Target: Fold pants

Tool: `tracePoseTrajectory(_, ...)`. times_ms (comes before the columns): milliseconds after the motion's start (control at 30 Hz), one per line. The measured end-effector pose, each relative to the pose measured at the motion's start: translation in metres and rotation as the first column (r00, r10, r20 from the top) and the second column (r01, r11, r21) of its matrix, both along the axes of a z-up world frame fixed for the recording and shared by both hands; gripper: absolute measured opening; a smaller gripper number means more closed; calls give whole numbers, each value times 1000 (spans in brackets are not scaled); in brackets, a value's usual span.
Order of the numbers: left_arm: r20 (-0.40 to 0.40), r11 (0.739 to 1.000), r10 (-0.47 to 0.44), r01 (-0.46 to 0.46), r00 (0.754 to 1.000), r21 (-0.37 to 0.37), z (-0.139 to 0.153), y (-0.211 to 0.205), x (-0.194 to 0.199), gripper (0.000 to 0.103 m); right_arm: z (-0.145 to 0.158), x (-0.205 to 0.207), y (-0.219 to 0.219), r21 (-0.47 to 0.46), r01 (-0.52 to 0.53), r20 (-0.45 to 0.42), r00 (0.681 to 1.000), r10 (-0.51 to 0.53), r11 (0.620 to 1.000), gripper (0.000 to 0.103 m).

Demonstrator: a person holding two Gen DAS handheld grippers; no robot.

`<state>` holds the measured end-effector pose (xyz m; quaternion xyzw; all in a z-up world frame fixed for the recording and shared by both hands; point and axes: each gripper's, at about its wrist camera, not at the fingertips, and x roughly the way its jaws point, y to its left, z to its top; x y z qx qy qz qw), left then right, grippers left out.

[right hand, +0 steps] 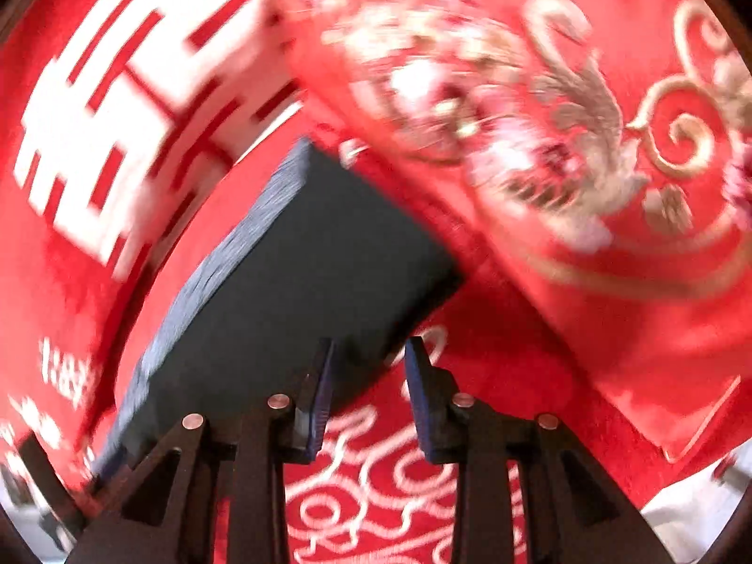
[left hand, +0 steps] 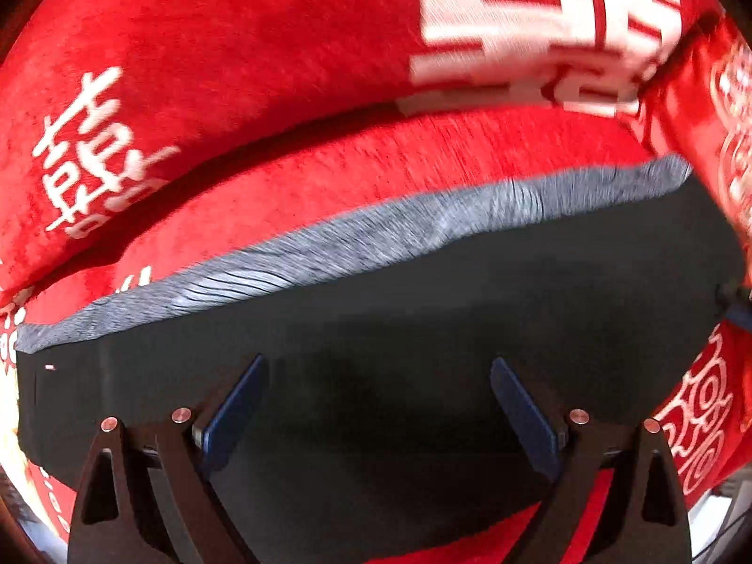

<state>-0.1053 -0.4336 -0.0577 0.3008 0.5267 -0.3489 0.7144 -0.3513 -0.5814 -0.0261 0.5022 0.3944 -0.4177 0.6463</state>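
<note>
The dark navy pants (left hand: 423, 329) lie folded flat on a red bedspread, their grey ribbed waistband (left hand: 376, 244) along the far edge. My left gripper (left hand: 378, 366) is open and empty, hovering just above the dark cloth with both blue pads wide apart. In the right wrist view the pants (right hand: 319, 258) show as a dark rectangle with the waistband (right hand: 225, 272) on its left side. My right gripper (right hand: 369, 348) is open with a narrower gap, empty, at the pants' near corner. The left finger (right hand: 319, 390) overlaps the cloth's edge.
A red bedspread (left hand: 282, 174) with white characters lies under the pants. A red cushion with large white characters (left hand: 540, 23) sits behind. A red embroidered pillow (right hand: 587, 141) with gold bird stitching lies to the right, over the pants' far corner.
</note>
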Motion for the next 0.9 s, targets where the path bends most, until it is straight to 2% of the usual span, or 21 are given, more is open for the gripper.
tracePoseTrajectory(33, 8, 1000, -1, 1, 1000, 10, -2, -1, -2, 97, -4, -3, -6, 9, 13, 17, 1000, -13, 1000, 29)
tracePoseTrajectory(67, 17, 1000, -1, 0, 1000, 16, -5, -2, -4, 97, -5, -4, -11, 9, 12, 25, 1000, -12, 1000, 12)
tracePoseTrajectory(133, 21, 1000, 5, -5, 1000, 10, -6, -1, -3, 97, 7, -4, -15, -29, -21, 33, 999, 22, 999, 12)
tracePoseTrajectory(233, 13, 1000, 18, -18, 1000, 8, -10, 0, -3, 97, 26, 9, -7, -144, -154, -27, 988, 152, 978, 12)
tracePoseTrajectory(300, 17, 1000, 20, -20, 1000, 13, -12, -1, -4, 97, 16, 7, -10, -117, -182, -71, 982, 175, 976, 12)
tracePoseTrajectory(333, 24, 1000, 16, -16, 1000, 17, -12, -2, -5, 97, 6, 1, -15, -72, -175, -82, 982, 169, 982, 16)
tracePoseTrajectory(367, 32, 1000, 12, -13, 999, 21, -12, -3, -6, 97, -5, -5, -19, -24, -146, -71, 987, 144, 989, 25)
tracePoseTrajectory(433, 40, 1000, 11, -12, 999, 24, -12, -3, -7, 97, -7, -18, -21, -2, -88, -35, 996, 88, 996, 43)
tracePoseTrajectory(533, 37, 1000, 21, -22, 999, 22, -13, -2, -6, 97, 2, -28, -13, 5, -91, -11, 996, 91, 996, 44)
tracePoseTrajectory(633, 30, 999, 35, -36, 999, 24, -14, -1, -5, 97, 4, -29, 5, 46, -142, 32, 990, 141, 989, 44)
tracePoseTrajectory(767, 33, 998, 44, -46, 998, 37, -15, -2, -6, 97, -3, -24, 29, 94, -201, 58, 979, 196, 975, 44)
tracePoseTrajectory(900, 37, 998, 49, -50, 998, 42, -15, -1, -6, 97, -13, -19, 43, 135, -199, 91, 978, 188, 971, 44)
